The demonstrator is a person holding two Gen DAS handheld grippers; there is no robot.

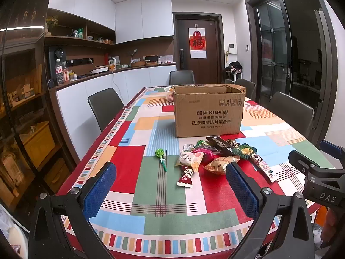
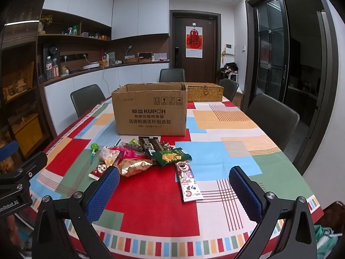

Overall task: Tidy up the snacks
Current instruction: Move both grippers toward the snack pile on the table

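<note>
- A dining table (image 1: 127, 172) covered with a patchwork cloth of red, green, blue and orange blocks is seen in a kitchen-dining room; dark chairs are set around it.
- Left gripper (image 1: 170, 191) is held above the near table edge, jaws spread wide, nothing between the blue pads.
- Right gripper (image 2: 174, 192) is likewise held over the near edge, jaws released and empty.
- A pink bear-print snack bar (image 2: 188, 181) is lying nearest, between the right gripper's fingers in that view.
- A loose pile of snacks (image 2: 138, 153) is spread just beyond, mid-table; a green lollipop (image 1: 160, 154) lies apart at its left.
- An open cardboard box (image 1: 208, 113) stands just behind the pile.
- A woven basket (image 2: 204, 91) is placed behind the box, at its right.
- A dark door (image 2: 194, 43) with a red hanging is noted at the far wall.
</note>
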